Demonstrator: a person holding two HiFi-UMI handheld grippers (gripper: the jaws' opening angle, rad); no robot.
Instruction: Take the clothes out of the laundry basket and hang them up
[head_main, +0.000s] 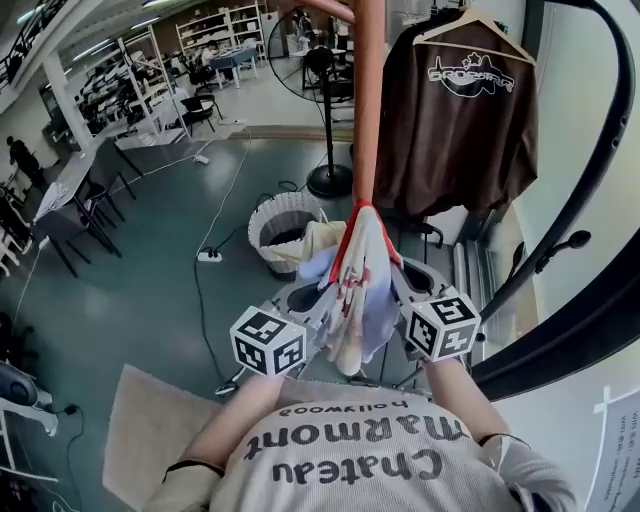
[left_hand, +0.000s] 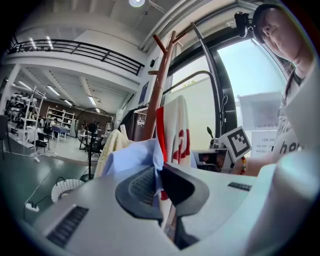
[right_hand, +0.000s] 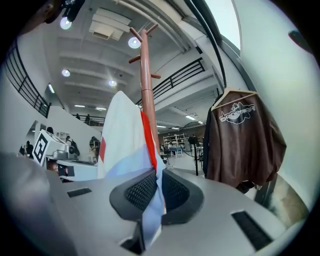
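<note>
I hold a white, light-blue and red garment (head_main: 355, 290) bunched up between both grippers, close in front of the wooden coat stand's pole (head_main: 368, 100). My left gripper (head_main: 312, 305) is shut on its light-blue edge (left_hand: 135, 157), the cloth pinched between the pads (left_hand: 145, 185). My right gripper (head_main: 400, 295) is shut on another part of the garment (right_hand: 122, 135), and a strip of cloth runs down between its pads (right_hand: 142, 190). The white woven laundry basket (head_main: 278, 225) stands on the floor behind the garment, with pale cloth at its rim.
A brown shirt (head_main: 460, 120) hangs on a hanger at the upper right. A standing fan (head_main: 328, 130) is beyond the pole. Cables and a power strip (head_main: 208, 256) lie on the floor at left. A black curved frame (head_main: 590, 200) runs along the window side.
</note>
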